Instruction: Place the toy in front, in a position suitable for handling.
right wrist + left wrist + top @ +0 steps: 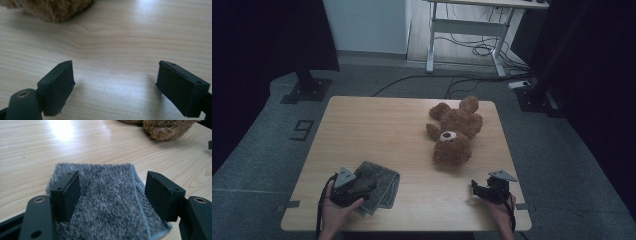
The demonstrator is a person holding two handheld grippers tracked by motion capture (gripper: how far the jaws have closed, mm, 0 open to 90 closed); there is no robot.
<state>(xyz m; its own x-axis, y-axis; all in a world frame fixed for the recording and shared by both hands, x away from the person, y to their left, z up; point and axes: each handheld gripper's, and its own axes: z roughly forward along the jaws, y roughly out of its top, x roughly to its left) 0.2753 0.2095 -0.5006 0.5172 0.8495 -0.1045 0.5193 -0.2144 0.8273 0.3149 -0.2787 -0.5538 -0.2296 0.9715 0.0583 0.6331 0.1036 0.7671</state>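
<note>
From the high view, my left gripper point(362, 186) sits over the folded grey towel point(384, 182) at the near left of the table point(377, 125); my right gripper point(479, 190) rests near the right edge, well apart from the teddy bear point(454, 130) lying farther back.

In the left gripper view, my jaws stand wide on either side of the towel point(107, 202), pads not pressing it; the pile looks soft, limp and light, so I judge a pinch on the hemmed edge point(138, 192) grips best, since the middle would bunch.

In the right gripper view, my jaws gape over bare wood point(112, 82), holding nothing; the bear's fur point(52, 10) lies beyond.
</note>
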